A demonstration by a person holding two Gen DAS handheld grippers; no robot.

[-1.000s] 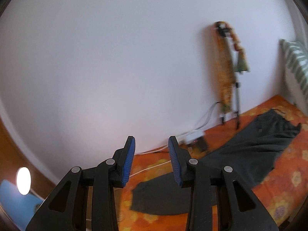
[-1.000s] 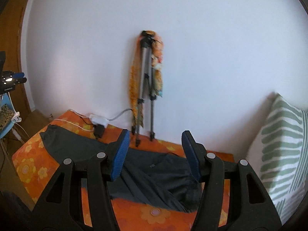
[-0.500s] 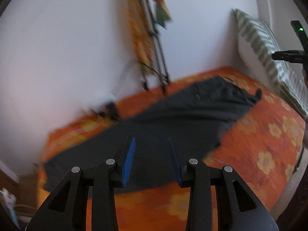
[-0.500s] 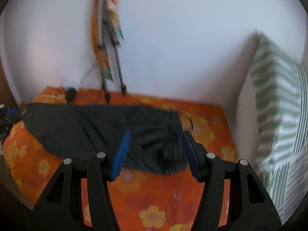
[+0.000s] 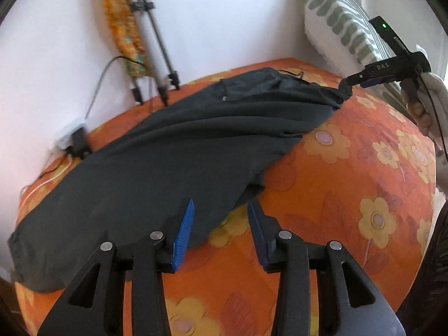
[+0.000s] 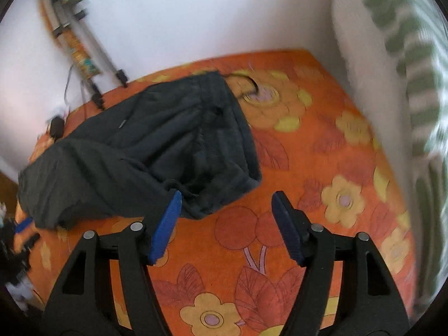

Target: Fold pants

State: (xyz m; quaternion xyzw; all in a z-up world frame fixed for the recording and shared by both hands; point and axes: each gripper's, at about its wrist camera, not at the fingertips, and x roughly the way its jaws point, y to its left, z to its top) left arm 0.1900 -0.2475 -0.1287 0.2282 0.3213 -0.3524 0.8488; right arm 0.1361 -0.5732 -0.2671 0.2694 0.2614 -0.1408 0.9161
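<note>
The right gripper (image 6: 226,215) is hanging over the orange flowered bed (image 6: 322,151), its jaws having just been opening — nothing between them. The dark pants (image 6: 156,151) are lying rumpled just ahead, a striped pillow (image 6: 392,64) standing at the right.

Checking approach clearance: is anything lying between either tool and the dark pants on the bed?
Nothing visible. The pants lie open on the orange bedspread, directly ahead of the left tool and right tool.

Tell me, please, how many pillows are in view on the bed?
1: a green-striped pillow stands against the wall at the bed's far right end. Others may lie out of view.
</note>
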